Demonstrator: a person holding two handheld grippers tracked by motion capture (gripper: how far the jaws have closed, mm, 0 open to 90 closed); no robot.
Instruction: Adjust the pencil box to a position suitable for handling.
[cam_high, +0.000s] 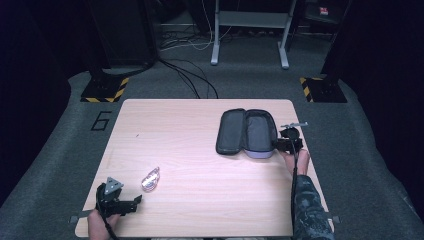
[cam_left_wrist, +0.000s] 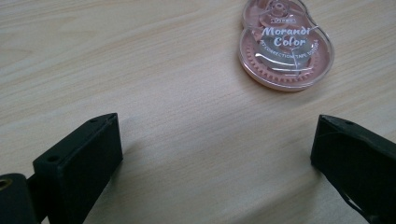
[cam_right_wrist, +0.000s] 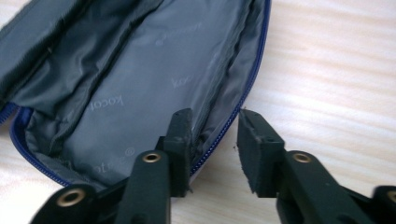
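Note:
An open dark pencil case with grey lining and a blue zipper lies at the table's right. My right gripper sits at its near right rim. In the right gripper view, the gripper straddles that rim: one jaw is inside against the wall, the other outside with a strip of wood showing between it and the zipper. A pink correction tape lies at the front left. My left gripper rests near the front left corner, jaws wide apart, with the tape ahead of them and untouched.
The light wooden table stands on grey carpet. Behind it are black cables, a white desk frame and two hazard-striped stand bases. A "6" is marked on the floor at the left.

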